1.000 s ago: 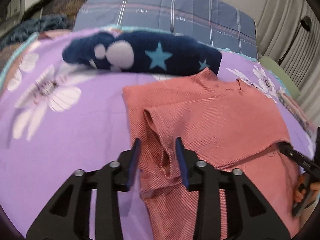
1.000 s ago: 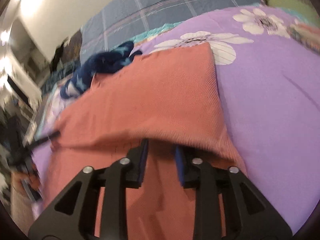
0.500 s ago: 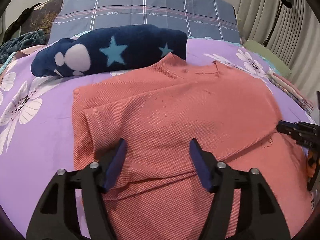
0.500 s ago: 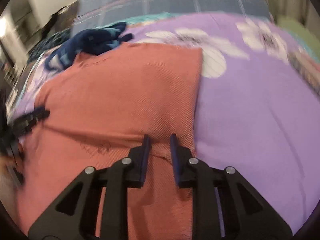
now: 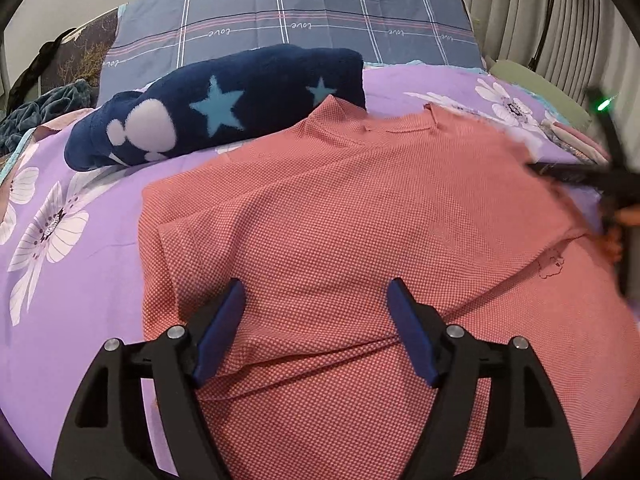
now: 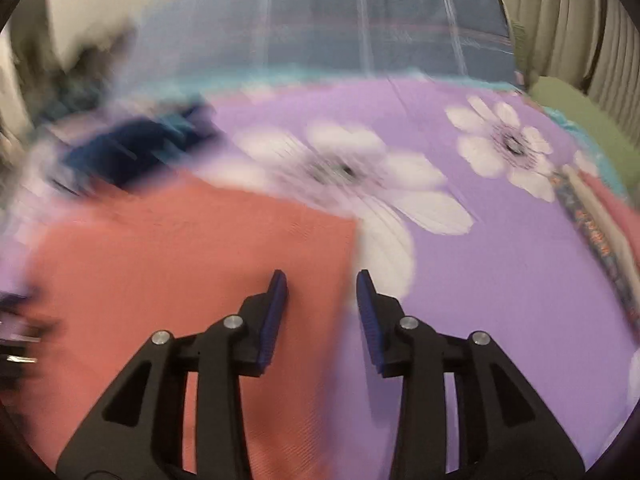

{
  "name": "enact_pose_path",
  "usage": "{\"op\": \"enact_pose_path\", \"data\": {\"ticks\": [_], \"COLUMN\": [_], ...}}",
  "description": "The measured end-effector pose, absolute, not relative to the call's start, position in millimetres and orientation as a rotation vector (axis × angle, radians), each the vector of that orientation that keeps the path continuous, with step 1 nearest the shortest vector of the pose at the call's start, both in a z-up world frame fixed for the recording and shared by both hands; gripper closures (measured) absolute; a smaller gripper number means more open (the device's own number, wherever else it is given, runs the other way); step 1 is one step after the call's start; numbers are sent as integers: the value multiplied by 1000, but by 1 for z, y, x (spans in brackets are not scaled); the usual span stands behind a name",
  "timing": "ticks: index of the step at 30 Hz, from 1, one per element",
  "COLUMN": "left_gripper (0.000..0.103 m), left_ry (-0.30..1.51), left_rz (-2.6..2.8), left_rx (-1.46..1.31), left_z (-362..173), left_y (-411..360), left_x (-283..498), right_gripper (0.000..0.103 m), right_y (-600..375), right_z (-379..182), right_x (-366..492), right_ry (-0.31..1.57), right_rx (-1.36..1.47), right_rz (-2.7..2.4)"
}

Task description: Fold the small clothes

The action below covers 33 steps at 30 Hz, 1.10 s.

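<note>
Purple floral bedspread (image 5: 100,280) fills both views, w/ a grey-blue plaid pillow (image 5: 288,28) at the headboard end and pleated curtains (image 5: 516,8) to the side. Your task item, one salmon-pink shirt (image 5: 360,216), lies flat mid-bed, collar toward the pillow, both sides already folded inward; one navy star-print fleece (image 5: 224,108) sits just behind it, touching the shoulder. Left gripper (image 5: 316,328): jaws opening, spread wide above the lower folded panel, nothing pinched betw. them. Right gripper (image 6: 322,312): jaws opening, straddling the shirt's right-hand edge in a heavily blurred view; pads appear clear of the cloth. Risks, as judged: (1) the loose folded panels may slide open if you drag a jaw across them; (2) closing at the hem could pinch the bedspread along w/ the shirt, since the edge lies flush on it; (3) folding the hem toward the collar may snag the fleece, it being in contact. Count: 1 shirt, 1 fleece, 1 pillow, 2 grippers; a stack of folded items at the far right edge is too small to count.
</note>
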<state>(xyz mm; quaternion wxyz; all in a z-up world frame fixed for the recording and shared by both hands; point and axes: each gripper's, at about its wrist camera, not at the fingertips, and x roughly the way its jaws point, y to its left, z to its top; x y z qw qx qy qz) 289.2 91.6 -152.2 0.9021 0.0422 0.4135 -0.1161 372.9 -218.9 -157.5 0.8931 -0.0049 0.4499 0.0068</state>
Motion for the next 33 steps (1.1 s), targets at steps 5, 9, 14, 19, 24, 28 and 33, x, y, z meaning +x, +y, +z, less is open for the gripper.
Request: {"op": "enact_pose_path", "data": {"ticks": [5, 9, 14, 19, 24, 28, 33], "left_gripper": [27, 27, 26, 24, 25, 27, 36], "left_ry": [851, 847, 904, 925, 911, 916, 931], "left_rz": [-246, -225, -214, -256, -391, -462, -485], "left_rx": [75, 45, 60, 3, -101, -80, -62], "left_z": [-152, -142, -141, -150, -149, -150, -147], "left_y": [93, 103, 129, 164, 166, 151, 147], "left_x": [289, 276, 213, 123, 49, 10, -10], "right_gripper": [60, 58, 54, 55, 60, 62, 64], "right_y": [-230, -229, -255, -276, -283, -287, -280], "right_z": [-133, -117, -136, -142, -146, -144, -146], "right_x": [348, 279, 168, 86, 31, 9, -15], "right_ry": [848, 874, 930, 919, 903, 910, 949], "right_rx": [62, 84, 107, 228, 283, 359, 412], "right_rz": [-3, 109, 156, 262, 327, 357, 456]}}
